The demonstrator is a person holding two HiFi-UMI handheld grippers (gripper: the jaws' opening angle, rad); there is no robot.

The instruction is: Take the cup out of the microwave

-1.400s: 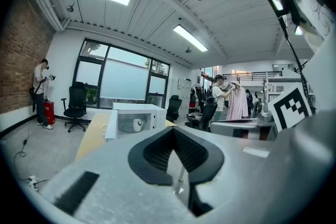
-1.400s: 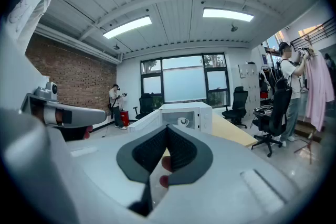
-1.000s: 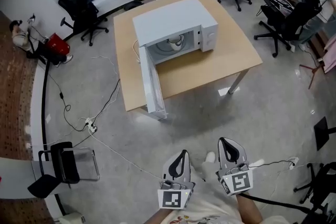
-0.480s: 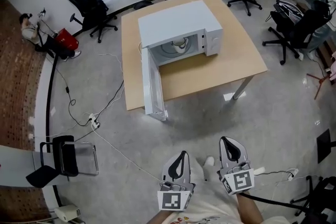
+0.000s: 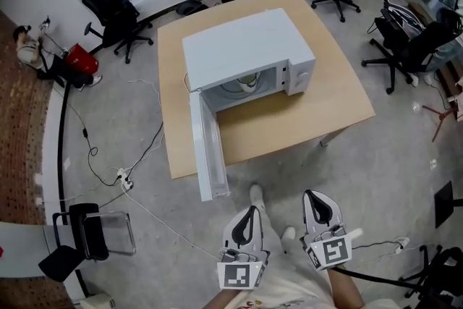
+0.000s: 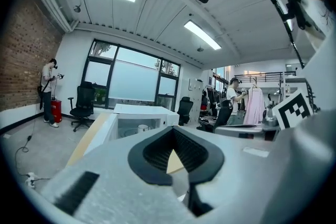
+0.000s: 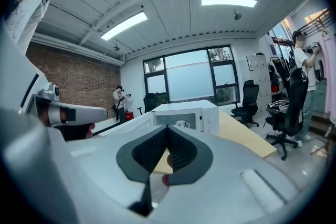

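Fingers [image 6: 152,153] of left gripper [image 5: 249,213] — pressed together, nothing between; right gripper [image 5: 315,197] likewise closed and empty, both at lower centre of the head view, well apart from the table [image 5: 333,108]. Cup [image 5: 248,80], white — upright inside the open microwave [image 5: 246,47] at upper centre, door [image 5: 207,155] swung out past the table's near edge. Hazards, judged: an approaching gripper may catch the jutting door and shove the microwave; jaws left closed would topple the cup rather than seize it.
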